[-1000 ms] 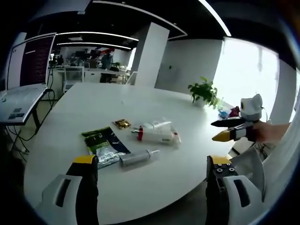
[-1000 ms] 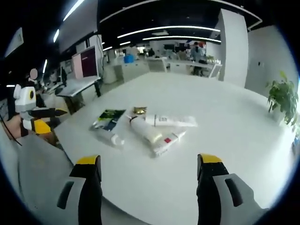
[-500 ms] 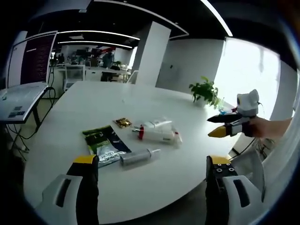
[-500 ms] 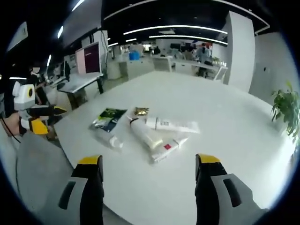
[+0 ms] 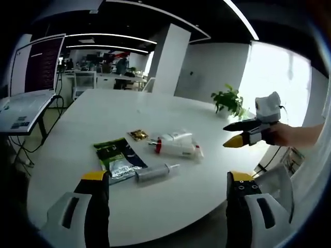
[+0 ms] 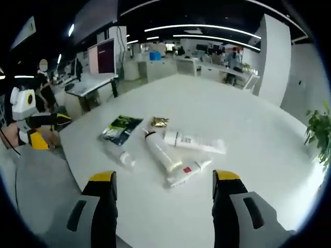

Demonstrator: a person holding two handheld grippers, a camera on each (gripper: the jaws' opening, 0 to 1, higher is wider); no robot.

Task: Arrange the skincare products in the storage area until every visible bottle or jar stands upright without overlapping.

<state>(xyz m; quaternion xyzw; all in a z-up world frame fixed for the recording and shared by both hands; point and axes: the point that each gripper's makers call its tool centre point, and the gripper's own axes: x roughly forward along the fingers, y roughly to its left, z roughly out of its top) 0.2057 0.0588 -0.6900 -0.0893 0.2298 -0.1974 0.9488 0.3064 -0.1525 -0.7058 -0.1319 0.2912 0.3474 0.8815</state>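
Observation:
Several skincare items lie flat on the round white table [image 5: 77, 129]. In the left gripper view I see a green-black sachet [image 5: 116, 157], a small gold packet [image 5: 137, 135], a clear tube [image 5: 152, 173] and a pile of white tubes [image 5: 177, 144]. My left gripper [image 5: 168, 176] stands open short of them, holding nothing. In the right gripper view the sachet [image 6: 120, 129], the gold packet [image 6: 159, 122], the clear tube [image 6: 120, 155], a translucent tube [image 6: 159, 151], a white tube [image 6: 194, 143] and a red-labelled tube [image 6: 187, 173] lie ahead of my open, empty right gripper [image 6: 164, 176].
A potted plant [image 5: 227, 101] stands at the table's far side. A desk with a screen [image 5: 31, 77] is beyond the table's left edge. The right gripper [image 5: 235, 134] hangs off the table's right edge. The left gripper [image 6: 39, 129], in a hand, is off the table's left edge.
The right gripper's camera has moved forward, with the tubes now nearer its jaws. In the left gripper view the right gripper has risen a little. The items have not moved.

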